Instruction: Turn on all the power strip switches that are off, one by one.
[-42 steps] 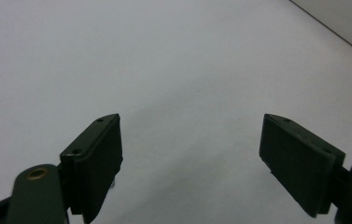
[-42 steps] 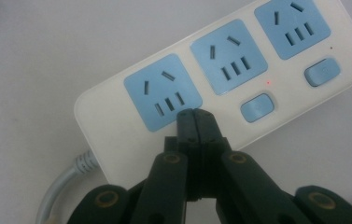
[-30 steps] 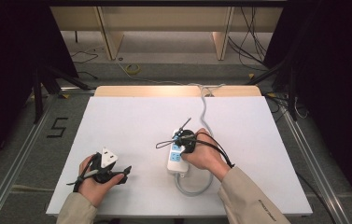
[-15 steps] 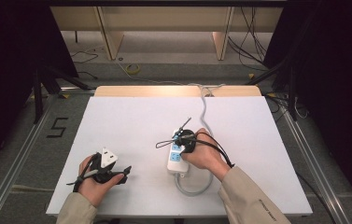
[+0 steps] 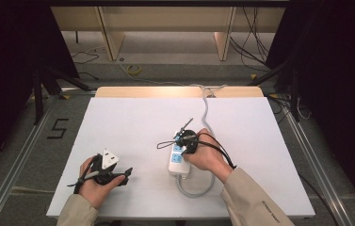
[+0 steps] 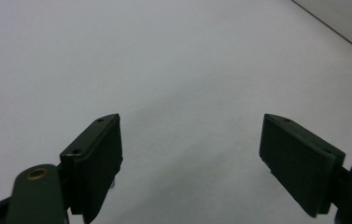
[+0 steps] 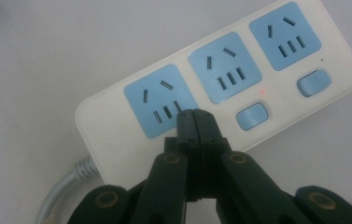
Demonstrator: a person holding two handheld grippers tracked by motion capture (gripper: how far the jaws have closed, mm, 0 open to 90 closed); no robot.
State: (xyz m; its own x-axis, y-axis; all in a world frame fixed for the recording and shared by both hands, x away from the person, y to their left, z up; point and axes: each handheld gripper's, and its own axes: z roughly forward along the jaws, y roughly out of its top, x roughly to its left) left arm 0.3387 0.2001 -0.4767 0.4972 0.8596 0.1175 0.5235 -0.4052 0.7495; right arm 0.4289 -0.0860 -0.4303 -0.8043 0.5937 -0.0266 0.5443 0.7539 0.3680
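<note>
Beige sleeves [image 5: 250, 200]; black grippers [image 7: 196, 116] (brass-coloured rivets), with thin black cables.

the left gripper [image 5: 118, 175] lies low at seven o'clock, jaws spread wide. the right gripper [image 7: 195, 120] points down near centre, jaws pressed together.

The high view is evenly lit from above: the white surface [image 5: 133, 127] reads bright while both sides fall into near black. Shadows under the hands are soft and faint. The picture is slightly soft, with fine detail smeared. Both gripper views look dimmer and greyish, with mild grain; the near jaws are a little blurred, and the power strip [image 7: 220, 84] stays fairly sharp without glare
</note>
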